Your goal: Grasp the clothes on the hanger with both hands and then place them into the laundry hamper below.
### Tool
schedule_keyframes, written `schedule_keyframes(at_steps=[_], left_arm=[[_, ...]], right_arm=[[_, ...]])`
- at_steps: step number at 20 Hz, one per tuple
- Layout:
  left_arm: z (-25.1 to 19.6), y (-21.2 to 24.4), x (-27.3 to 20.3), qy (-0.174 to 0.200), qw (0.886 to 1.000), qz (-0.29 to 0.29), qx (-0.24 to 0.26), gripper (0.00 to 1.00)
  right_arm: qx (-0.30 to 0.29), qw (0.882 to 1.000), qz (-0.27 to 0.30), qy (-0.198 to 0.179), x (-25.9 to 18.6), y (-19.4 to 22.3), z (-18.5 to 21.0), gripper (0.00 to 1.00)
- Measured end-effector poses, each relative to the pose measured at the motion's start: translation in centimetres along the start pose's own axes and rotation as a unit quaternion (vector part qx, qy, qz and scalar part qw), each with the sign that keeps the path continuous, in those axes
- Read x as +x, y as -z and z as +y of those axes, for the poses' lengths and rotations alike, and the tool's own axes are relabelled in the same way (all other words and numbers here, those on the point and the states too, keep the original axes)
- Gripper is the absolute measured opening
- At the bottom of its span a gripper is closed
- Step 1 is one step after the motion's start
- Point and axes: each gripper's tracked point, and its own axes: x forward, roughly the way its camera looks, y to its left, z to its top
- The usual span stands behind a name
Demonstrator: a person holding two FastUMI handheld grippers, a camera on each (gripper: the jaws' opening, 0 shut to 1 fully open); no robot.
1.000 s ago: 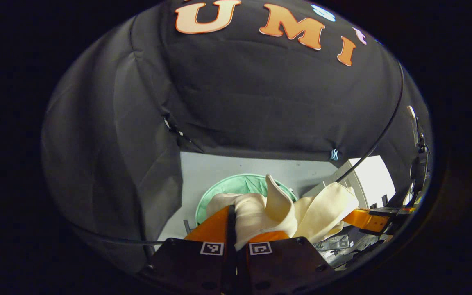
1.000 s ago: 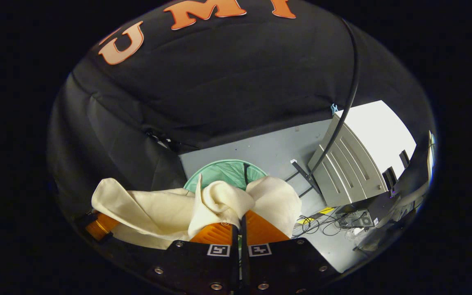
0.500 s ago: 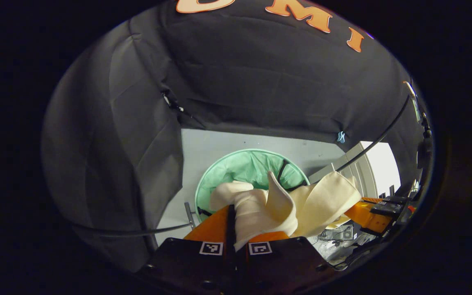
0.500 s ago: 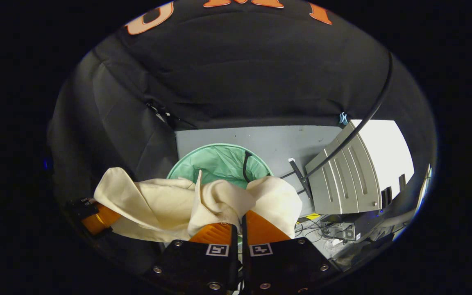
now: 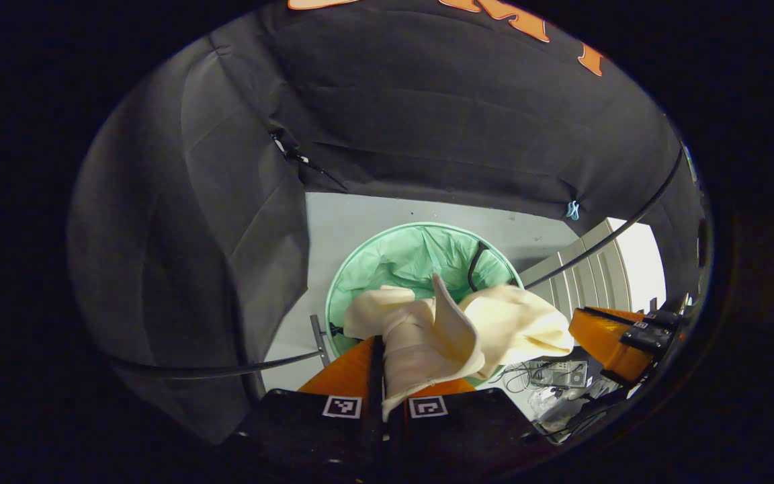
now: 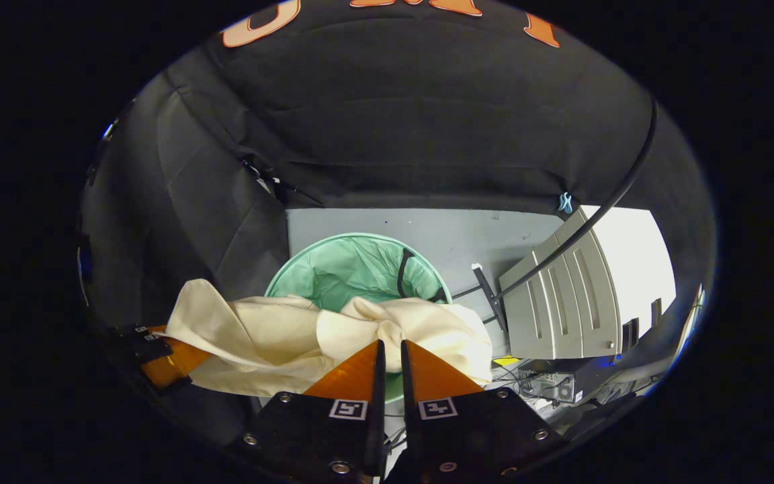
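Cream garment over the hamper

We see the left gripper (image 5: pixel 381 349) pinching the cream garment (image 5: pixel 441 329) above the green hamper (image 5: pixel 420 259) (floor below); right gripper (image 6: pixel 389 353) fingers narrowly parted, cloth free.

Above the green hamper (image 5: pixel 420 259), the left gripper (image 5: pixel 381 363) pinches the cream cloth (image 5: pixel 454 326); the right gripper (image 5: pixel 619 339) sits beside the hamper's right rim.

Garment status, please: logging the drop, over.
Left gripper shut on cream garment. Right gripper cannot tell, cloth at fingers. Garment above green hamper.
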Motion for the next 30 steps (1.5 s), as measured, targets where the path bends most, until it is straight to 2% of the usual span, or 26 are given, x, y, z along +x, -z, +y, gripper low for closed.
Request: schedule_keyframes(at_steps=[4,7,8,9,11,13,15,16,17,19,20,21,22,24,27,30], left_arm=[[-1.1,-0.6,-0.4,0.01,1.0,-0.003,0.001,0.19],[-1.3,-1.1,-0.8,0.011,1.0,-0.016,0.014,0.18],[-1.3,-1.4,-0.9,0.009,1.0,-0.019,0.015,0.22],[-1.4,-1.6,-1.1,0.01,1.0,-0.02,0.015,0.18],[-1.3,-1.3,-1.4,0.007,1.0,-0.019,0.014,0.26],[-0.9,-1.0,-1.4,0.002,1.0,-0.018,0.014,0.4],[-1.9,-0.7,-2.0,0.023,1.0,-0.013,0.009,0.5],[-2.1,-0.4,-2.2,0.027,1.0,-0.013,0.006,0.54],[-2.0,-0.3,-2.2,0.028,1.0,-0.014,0.005,0.5],[-1.9,-0.2,-2.6,0.032,0.999,-0.018,0.01,0.59],[-1.9,-0.3,-3.0,0.032,0.999,-0.022,0.011,0.73],[-2.3,-0.1,-3.5,0.04,0.999,-0.025,0.005,0.86],[-2.9,0.0,-4.1,0.053,0.998,-0.03,-0.008,1.0],[-2.8,-0.3,-5.4,0.063,0.997,-0.042,-0.021,0.98],[-1.1,-1.0,-7.4,0.04,0.997,-0.072,0.003,1.0],[-1.4,-2.3,-11.4,0.042,0.993,-0.114,-0.004,0.98]], right_arm=[[-0.011,1.0,-0.009,0.007,-0.4,-0.7,-0.7,0.14],[-0.009,1.0,-0.013,0.006,-0.6,-0.5,-0.7,0.14],[-0.009,1.0,-0.015,0.005,-0.8,-0.3,-0.7,0.14],[-0.008,1.0,-0.016,0.005,-1.1,-0.4,-0.9,0.15],[-0.008,1.0,-0.022,0.013,-1.3,-0.4,-1.5,0.2],[-0.009,1.0,-0.022,0.009,-1.7,-0.3,-1.4,0.29],[-0.01,1.0,-0.023,0.006,-2.3,-0.4,-1.1,0.36],[-0.01,1.0,-0.025,0.006,-2.0,-0.4,-1.3,0.35],[-0.011,1.0,-0.027,0.008,-2.0,-0.4,-1.4,0.37],[-0.007,0.999,-0.033,0.014,-2.7,-0.3,-1.5,0.48],[-0.007,0.999,-0.033,0.017,-3.6,0.2,-1.7,0.58],[-0.007,0.999,-0.035,0.021,-4.3,0.5,-2.2,0.62],[-0.006,0.999,-0.038,0.028,-4.6,0.3,-2.6,0.75],[-0.001,0.998,-0.045,0.036,-5.5,0.3,-2.9,0.94],[-0.004,0.997,-0.061,0.038,-7.8,0.0,-3.2,0.94],[-0.004,0.996,-0.077,0.041,-11.3,0.3,-3.3,0.95]])
